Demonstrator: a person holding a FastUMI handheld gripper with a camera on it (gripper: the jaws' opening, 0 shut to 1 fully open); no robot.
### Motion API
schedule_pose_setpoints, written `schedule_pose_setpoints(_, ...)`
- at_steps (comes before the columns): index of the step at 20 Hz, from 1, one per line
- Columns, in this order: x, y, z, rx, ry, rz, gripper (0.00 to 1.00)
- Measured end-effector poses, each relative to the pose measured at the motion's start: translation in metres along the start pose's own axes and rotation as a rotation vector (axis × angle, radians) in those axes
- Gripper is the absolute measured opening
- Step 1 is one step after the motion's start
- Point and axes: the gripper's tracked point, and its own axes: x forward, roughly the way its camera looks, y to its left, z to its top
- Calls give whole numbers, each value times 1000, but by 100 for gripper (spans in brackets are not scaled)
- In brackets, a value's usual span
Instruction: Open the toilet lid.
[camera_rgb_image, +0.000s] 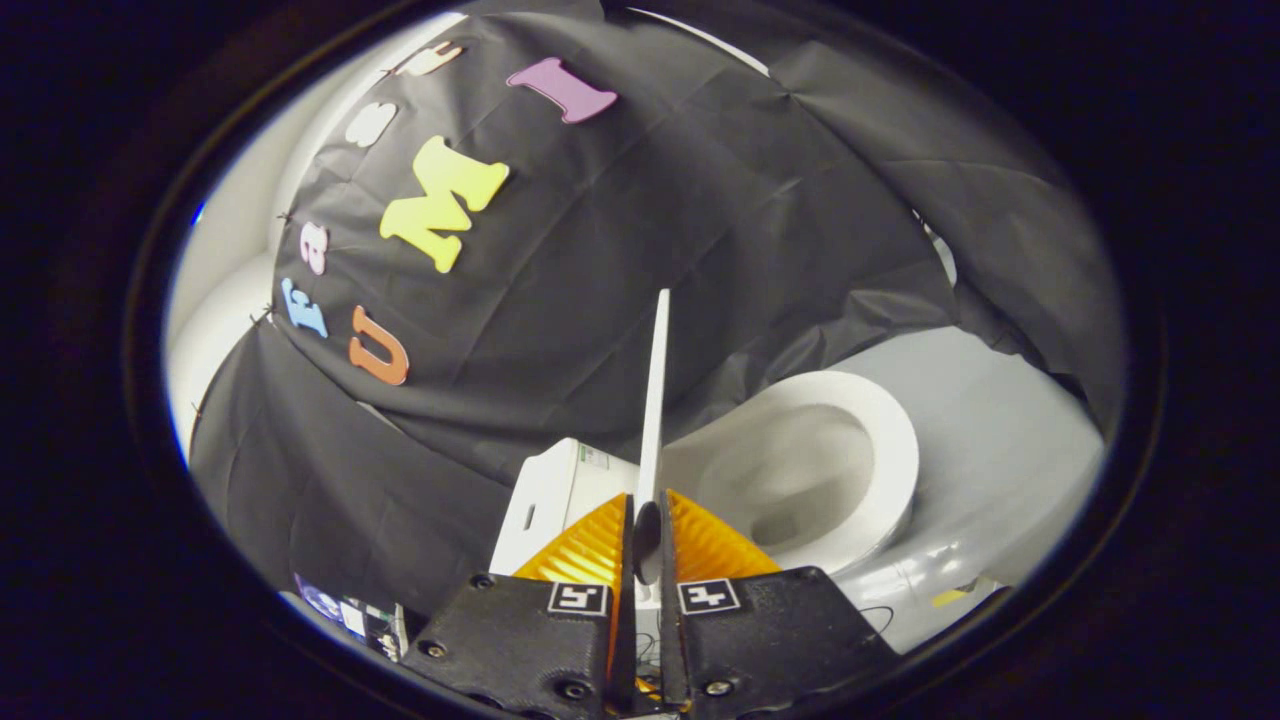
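Observation:
The white toilet lid (657, 400) stands raised and edge-on to me, a thin strip running up from between my fingers. My gripper (648, 520) is shut on the lid's rim, one finger on each face. To the right of the lid lie the bare white seat ring (890, 440) and the open bowl (790, 480). To the left of the lid sits the white cistern (555, 495).
Black cloth hangs close behind the toilet and wraps round both sides. Pale grey floor (1000, 440) spreads to the right of the bowl. A small cluttered object (350, 612) sits low to the left of my fingers.

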Motion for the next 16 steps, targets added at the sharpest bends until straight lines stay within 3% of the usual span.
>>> schedule_pose_setpoints(16,5,70,-10,-103,-4,0,13)
